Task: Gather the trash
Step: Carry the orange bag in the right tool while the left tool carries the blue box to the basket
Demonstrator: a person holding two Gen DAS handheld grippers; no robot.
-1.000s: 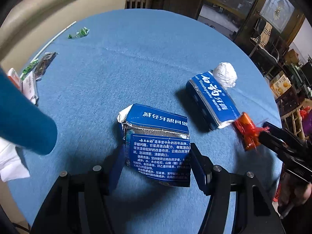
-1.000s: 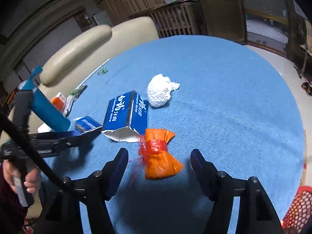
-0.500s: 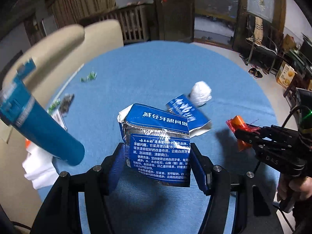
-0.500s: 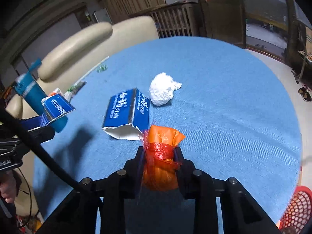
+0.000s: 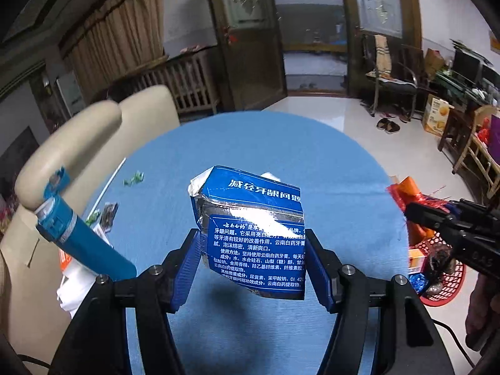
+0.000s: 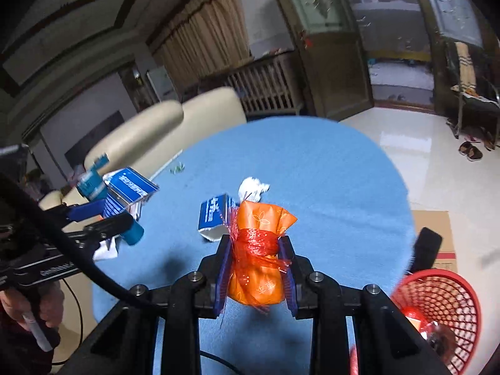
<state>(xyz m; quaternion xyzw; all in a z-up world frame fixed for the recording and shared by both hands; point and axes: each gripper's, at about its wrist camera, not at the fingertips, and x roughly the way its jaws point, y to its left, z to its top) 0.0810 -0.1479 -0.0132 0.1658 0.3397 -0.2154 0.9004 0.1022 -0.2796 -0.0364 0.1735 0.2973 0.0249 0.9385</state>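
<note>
My left gripper (image 5: pixel 253 262) is shut on a crushed blue toothpaste box (image 5: pixel 253 231) and holds it well above the round blue table (image 5: pixel 281 147). My right gripper (image 6: pixel 256 275) is shut on an orange wrapper tied with red mesh (image 6: pixel 257 250), also lifted off the table; it shows at the right in the left wrist view (image 5: pixel 409 197). A second blue toothpaste box (image 6: pixel 212 215) and a crumpled white paper ball (image 6: pixel 251 187) lie on the table. A red mesh bin (image 6: pixel 437 306) with trash in it stands right of the table.
A blue tube (image 5: pixel 78 237) leans at the table's left edge beside white paper and small packets (image 5: pixel 107 215). A green scrap (image 5: pixel 134 178) lies far left. Cream chairs (image 5: pixel 75 150) stand behind the table. A cardboard box (image 6: pixel 434 228) lies on the floor.
Both grippers have risen off the table with their loads. The right gripper closed on the orange wrapper during the past second. The red bin has come into view.
</note>
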